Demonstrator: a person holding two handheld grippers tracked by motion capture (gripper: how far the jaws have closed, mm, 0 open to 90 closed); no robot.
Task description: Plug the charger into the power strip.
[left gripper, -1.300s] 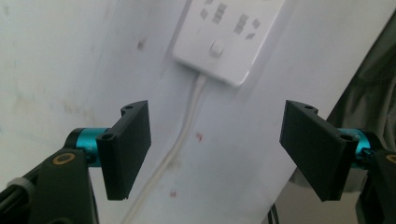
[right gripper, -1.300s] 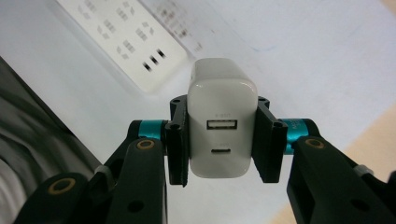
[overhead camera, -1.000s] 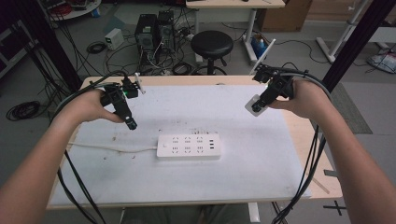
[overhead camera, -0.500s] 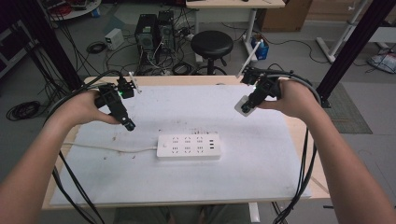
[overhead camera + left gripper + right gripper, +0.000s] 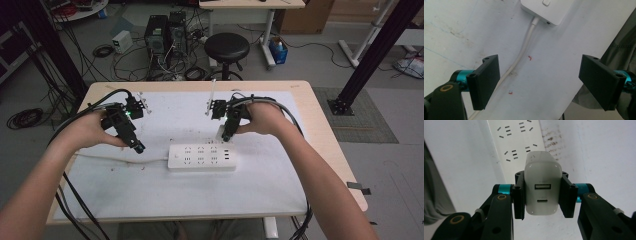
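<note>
Nearest, two forearms reach in over the near edge of the counter (image 5: 300, 100), which is covered with a white sheet marked by small stains and red flecks.

Left tongs (image 5: 139, 148): held in the left hand (image 5: 92, 131), black, angled down toward the sheet, jaws spread wide with nothing between them. Seen from the left gripper view, these tongs (image 5: 541, 85) frame bare sheet, with the white cord (image 5: 524, 50) passing just beside one jaw.

Power strip (image 5: 202, 157): white, lying flat near the middle of the counter, long side across it, several rows of sockets facing up. Its cord (image 5: 120, 160) runs off its left end toward the left edge of the counter.

Right tongs (image 5: 225, 137): held in the right hand (image 5: 262, 119), pinching a white charger block (image 5: 542, 187) by its two sides. The block's end face shows two ports, one above the other. It hangs just above the far edge of the power strip (image 5: 516, 142); whether it touches cannot be told.

Farther off, on the floor beyond the counter: a round black stool (image 5: 226, 47), dark computer towers (image 5: 165, 32) and loose cables.
</note>
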